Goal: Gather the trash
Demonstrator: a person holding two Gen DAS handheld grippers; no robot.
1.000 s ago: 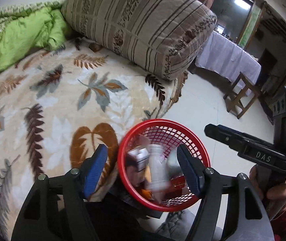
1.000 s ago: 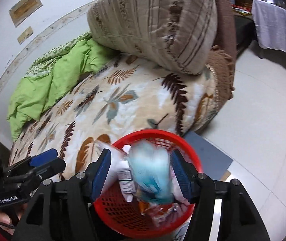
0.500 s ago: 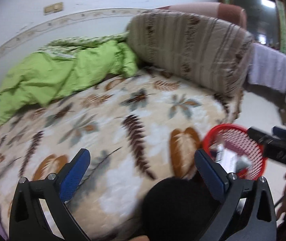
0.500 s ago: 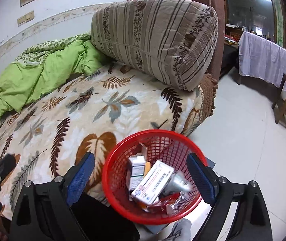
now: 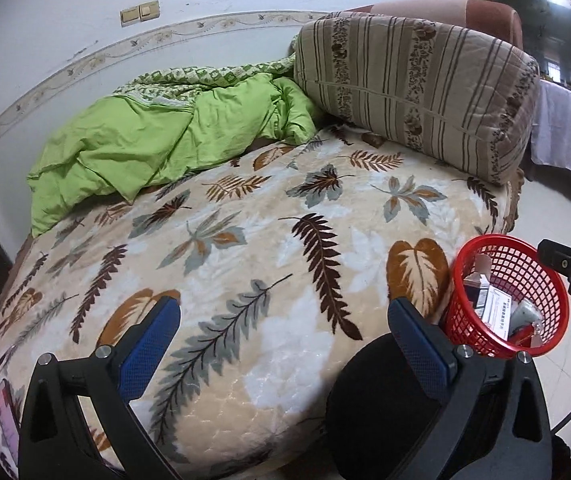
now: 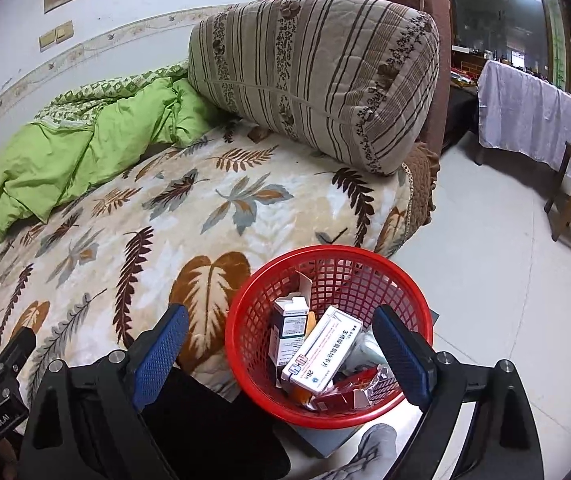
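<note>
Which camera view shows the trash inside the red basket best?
The right wrist view: the red basket sits near centre, with its boxes and wrappers seen from above. The left wrist view shows the basket only at its right edge, smaller, contents partly hidden.

Both wrist views downward, sharing basket [image 5: 505, 292]

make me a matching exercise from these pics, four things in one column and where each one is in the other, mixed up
Things:
1. red basket
2. green quilt
3. striped cushion
4. white medicine box

Places:
A. bunched up on the bed by the wall
B. on the floor beside the bed
C. lying inside the basket
D. at the head end of the bed, next to the quilt

Pairs: 1-B, 2-A, 3-D, 4-C
</note>
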